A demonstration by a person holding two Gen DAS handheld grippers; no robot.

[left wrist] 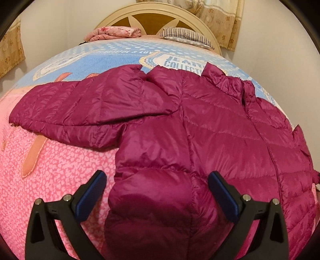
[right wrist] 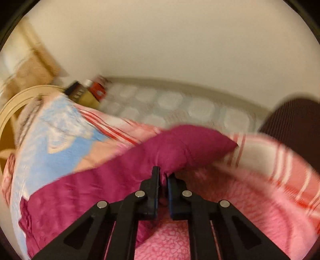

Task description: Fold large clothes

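A magenta quilted puffer jacket (left wrist: 180, 124) lies spread on the bed, one sleeve stretched out to the left and its collar toward the headboard. My left gripper (left wrist: 157, 180) stands open over the jacket's near hem, its blue-padded fingers (left wrist: 94, 192) on either side of a puffy bulge and apart from the cloth. In the blurred right wrist view, my right gripper (right wrist: 164, 176) is shut on an edge of the jacket (right wrist: 176, 148), and the fabric bunches up beyond the fingertips.
A pink and blue blanket (left wrist: 50, 166) covers the bed. A cream headboard (left wrist: 156, 14), a folded pink cloth (left wrist: 114, 33) and a striped pillow (left wrist: 184, 36) sit at the far end. Boxes (right wrist: 86, 94) stand by the wall, and a dark ribbed object (right wrist: 294, 120) is at the right.
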